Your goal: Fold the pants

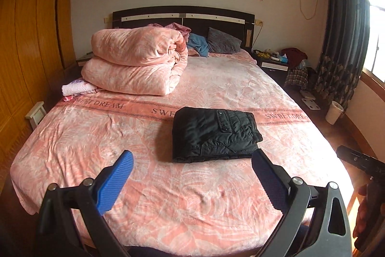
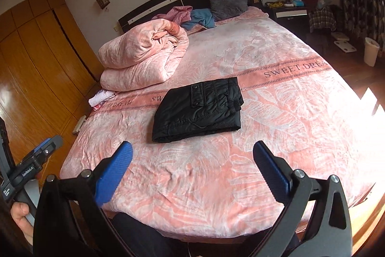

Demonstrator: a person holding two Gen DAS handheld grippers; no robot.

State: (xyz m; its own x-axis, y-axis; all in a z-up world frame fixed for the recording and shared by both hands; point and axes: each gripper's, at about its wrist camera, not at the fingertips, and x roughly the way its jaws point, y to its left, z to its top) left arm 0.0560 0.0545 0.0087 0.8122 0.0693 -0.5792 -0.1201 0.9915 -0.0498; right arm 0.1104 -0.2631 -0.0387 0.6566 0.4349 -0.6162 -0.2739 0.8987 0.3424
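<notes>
One pants (image 1: pixel 215 134), two grippers (image 1: pixel 192 155) (image 2: pixel 192 148)

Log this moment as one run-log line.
pants: folded, on bed | left hand-held gripper: open, empty | right hand-held gripper: open, empty

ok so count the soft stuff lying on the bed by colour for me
black: 1, the folded pants
pink: 3, the rolled quilt, a small folded cloth beside it, a crumpled garment by the headboard
blue: 1, a crumpled garment
grey: 1, a pillow
total: 6
</notes>
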